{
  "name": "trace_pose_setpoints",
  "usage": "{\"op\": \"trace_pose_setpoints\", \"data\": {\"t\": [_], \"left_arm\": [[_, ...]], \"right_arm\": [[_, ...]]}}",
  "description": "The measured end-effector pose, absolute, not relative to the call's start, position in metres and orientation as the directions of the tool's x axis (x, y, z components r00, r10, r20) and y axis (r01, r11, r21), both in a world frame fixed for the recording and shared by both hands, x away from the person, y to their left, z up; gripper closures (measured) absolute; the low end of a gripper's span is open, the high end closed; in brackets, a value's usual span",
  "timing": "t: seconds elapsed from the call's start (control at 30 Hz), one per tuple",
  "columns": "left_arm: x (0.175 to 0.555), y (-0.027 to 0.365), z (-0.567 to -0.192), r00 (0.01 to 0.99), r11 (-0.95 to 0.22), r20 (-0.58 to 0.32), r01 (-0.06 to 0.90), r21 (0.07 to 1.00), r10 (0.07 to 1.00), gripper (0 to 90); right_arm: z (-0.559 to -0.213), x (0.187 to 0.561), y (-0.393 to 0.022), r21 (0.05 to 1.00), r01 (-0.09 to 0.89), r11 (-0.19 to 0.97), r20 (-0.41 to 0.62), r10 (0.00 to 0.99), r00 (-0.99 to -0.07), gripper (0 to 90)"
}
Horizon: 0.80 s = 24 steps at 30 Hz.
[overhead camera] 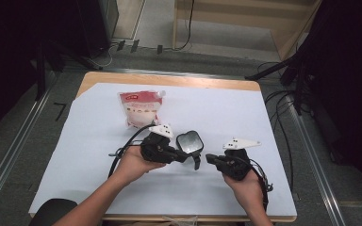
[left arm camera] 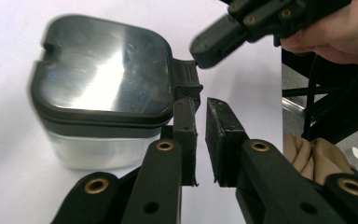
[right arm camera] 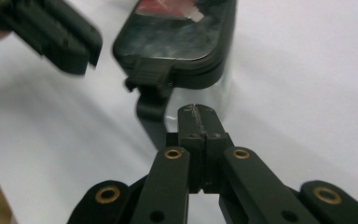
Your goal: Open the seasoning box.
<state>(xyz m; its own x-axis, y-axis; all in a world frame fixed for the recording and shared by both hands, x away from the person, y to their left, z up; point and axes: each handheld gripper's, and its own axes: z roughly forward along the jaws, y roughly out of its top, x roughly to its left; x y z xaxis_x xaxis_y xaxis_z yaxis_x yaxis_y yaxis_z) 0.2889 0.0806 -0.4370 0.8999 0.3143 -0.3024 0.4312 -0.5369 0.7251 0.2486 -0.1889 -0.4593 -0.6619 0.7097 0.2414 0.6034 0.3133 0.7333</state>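
A small clear box with a black lid (overhead camera: 190, 141) stands on the white sheet (overhead camera: 226, 108) between my two grippers. In the left gripper view the box lid (left arm camera: 105, 84) is glossy, and its black latch (left arm camera: 186, 77) sits just past my left gripper (left arm camera: 201, 107). That gripper's jaws stand a narrow gap apart with only white sheet showing between them. From the right, my right gripper (right arm camera: 198, 112) points at the latch (right arm camera: 149, 77), shut on nothing. From above, the left gripper (overhead camera: 196, 161) and right gripper (overhead camera: 208, 157) nearly meet in front of the box.
A red and white spouted pouch (overhead camera: 141, 107) lies at the back left of the sheet. The wooden table edge (overhead camera: 169, 79) shows beyond it. Cables and dark stands lie on the floor around the table.
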Motion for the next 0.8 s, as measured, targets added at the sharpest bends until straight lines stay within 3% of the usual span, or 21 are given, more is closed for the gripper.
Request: {"op": "trace_pose_setpoints", "data": {"t": [0.4, 0.8], "left_arm": [[0.301, 0.111, -0.425, 0.887, -0.511, -0.296, 0.449, 0.733, 0.354, 78.9], [0.314, 0.126, -0.428, 0.854, -0.471, -0.334, 0.503, 0.725, 0.399, 56.1]], "right_arm": [[-0.461, 0.231, -0.169, 0.733, 0.588, 0.342, 0.247, 0.672, -0.698, 90.0], [-0.473, 0.232, -0.143, 0.712, 0.587, 0.384, 0.256, 0.637, -0.727, 90.0]]}}
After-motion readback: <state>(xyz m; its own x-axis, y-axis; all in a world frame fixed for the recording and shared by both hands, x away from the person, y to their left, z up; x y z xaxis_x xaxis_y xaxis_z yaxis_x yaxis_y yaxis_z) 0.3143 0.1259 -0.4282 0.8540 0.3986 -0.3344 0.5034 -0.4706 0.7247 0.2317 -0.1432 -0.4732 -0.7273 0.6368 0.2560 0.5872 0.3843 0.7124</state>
